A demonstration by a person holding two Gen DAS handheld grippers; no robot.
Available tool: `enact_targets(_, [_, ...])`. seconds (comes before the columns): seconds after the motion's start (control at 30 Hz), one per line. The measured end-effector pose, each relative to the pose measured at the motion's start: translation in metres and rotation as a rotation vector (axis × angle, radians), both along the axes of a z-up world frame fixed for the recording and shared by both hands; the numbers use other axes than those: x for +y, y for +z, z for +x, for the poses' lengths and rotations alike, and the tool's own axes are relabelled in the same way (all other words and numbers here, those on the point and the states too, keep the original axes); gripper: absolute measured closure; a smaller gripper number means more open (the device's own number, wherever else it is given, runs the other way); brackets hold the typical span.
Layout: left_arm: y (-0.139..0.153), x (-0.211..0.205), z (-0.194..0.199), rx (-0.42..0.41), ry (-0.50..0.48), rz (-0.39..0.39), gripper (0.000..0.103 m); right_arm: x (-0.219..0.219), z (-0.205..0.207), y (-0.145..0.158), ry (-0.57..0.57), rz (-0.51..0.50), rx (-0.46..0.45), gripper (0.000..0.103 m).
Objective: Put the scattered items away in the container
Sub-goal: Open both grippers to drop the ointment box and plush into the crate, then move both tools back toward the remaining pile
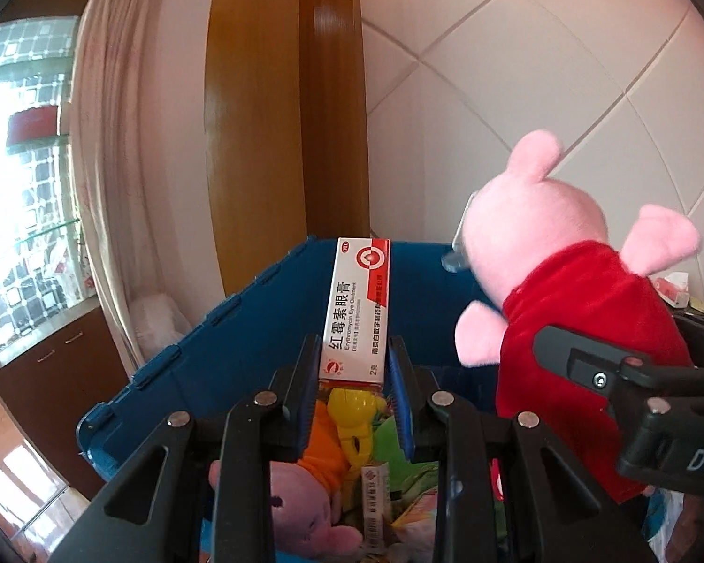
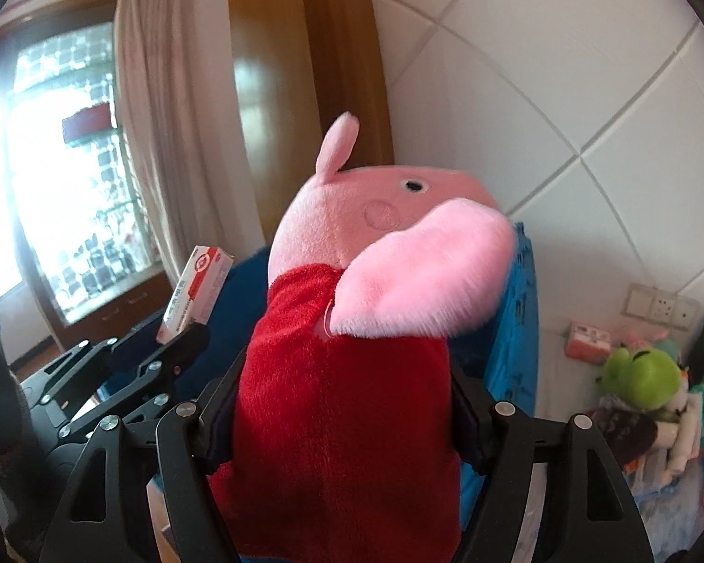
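My left gripper [image 1: 354, 366] is shut on a white and red ointment box [image 1: 359, 309] and holds it upright over the blue crate [image 1: 173, 361]. The box also shows in the right wrist view [image 2: 195, 293]. My right gripper [image 2: 342, 403] is shut on a pink pig plush in a red dress [image 2: 352, 375] and holds it above the crate's right side; the plush shows in the left wrist view [image 1: 582, 281]. Inside the crate lie another pink pig plush in orange [image 1: 305, 511], a yellow toy [image 1: 354, 422] and a small box [image 1: 375, 506].
A wooden door frame [image 1: 286, 117] and tiled wall stand behind the crate. A window with a curtain [image 1: 108, 164] is at the left. On the right lie a green frog plush [image 2: 643, 375], a pink packet [image 2: 589, 340] and several other items below a wall socket [image 2: 657, 305].
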State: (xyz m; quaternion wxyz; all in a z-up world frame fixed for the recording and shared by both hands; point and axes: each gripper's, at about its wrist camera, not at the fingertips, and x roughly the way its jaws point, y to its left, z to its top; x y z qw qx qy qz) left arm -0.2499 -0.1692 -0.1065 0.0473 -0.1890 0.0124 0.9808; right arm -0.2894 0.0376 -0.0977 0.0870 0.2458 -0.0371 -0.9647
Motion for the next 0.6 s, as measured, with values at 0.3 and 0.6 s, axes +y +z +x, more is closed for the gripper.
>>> enact_targets(0.3, [-0.019, -0.008, 0.004, -0.038, -0.021, 0.046, 0.037, -0.010, 0.001, -0.006, -0.056, 0.026, -0.013, 0.030])
enact_targets(0.6, [-0.020, -0.015, 0.029, -0.068, -0.026, 0.072, 0.037, 0.000, 0.031, -0.004, -0.083, 0.020, -0.004, 0.019])
